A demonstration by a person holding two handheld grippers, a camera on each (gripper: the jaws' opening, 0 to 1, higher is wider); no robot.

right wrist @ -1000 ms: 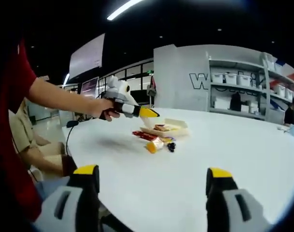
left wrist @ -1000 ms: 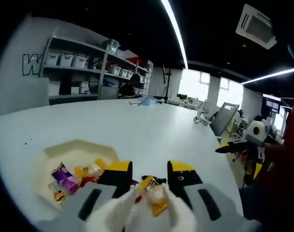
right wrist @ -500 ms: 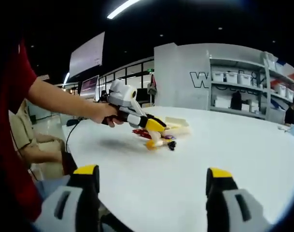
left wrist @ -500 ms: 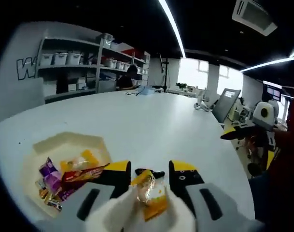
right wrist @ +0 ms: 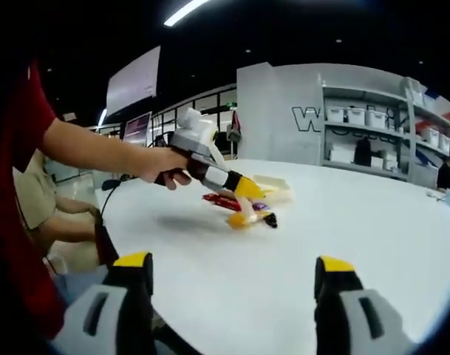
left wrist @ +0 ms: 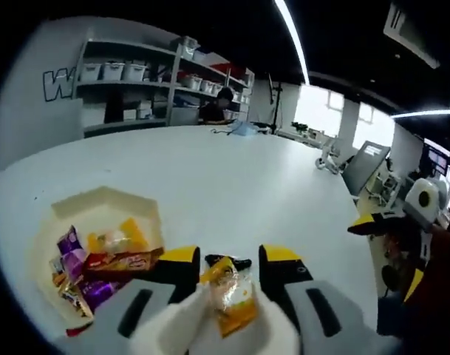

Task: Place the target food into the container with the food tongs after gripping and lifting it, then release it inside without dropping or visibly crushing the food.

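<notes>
Left gripper view: a wide white round table (left wrist: 232, 177) stretches away toward shelves (left wrist: 128, 81) of white bins along a back wall. At the left, on the table, sits a pale cream container (left wrist: 99, 222) with angled sides. It holds several wrapped snacks: a purple packet (left wrist: 68, 242), a yellow-orange packet (left wrist: 121, 240) and a red packet (left wrist: 125, 261) lying across its near edge. At the bottom centre rises the left gripper (left wrist: 228, 270), yellow and black at the tips, with white food tongs (left wrist: 210, 329) fitted along its jaws. The tongs are pressed against an orange and clear wrapped snack (left wrist: 230, 296) between them, so the gripper is clenched on that packet. The packet sits just right of the container; whether it is lifted clear of the table is hard to judge at this angle. A small dark wrapped sweet (left wrist: 228, 261) lies on the table just beyond it. At the far right edge, the right gripper (left wrist: 391, 222) shows, yellow-tipped.

Right gripper view: at the left, a person in a red sleeve (right wrist: 18, 148) extends a hand (right wrist: 169, 166) holding the left gripper (right wrist: 243, 200), tilted down to the orange snack (right wrist: 241, 219) beside the container (right wrist: 273, 185). At the bottom, the right gripper (right wrist: 232, 277) has its two yellow-tipped jaws spread wide apart, with nothing between them, above the near table (right wrist: 284, 251) edge.
</notes>
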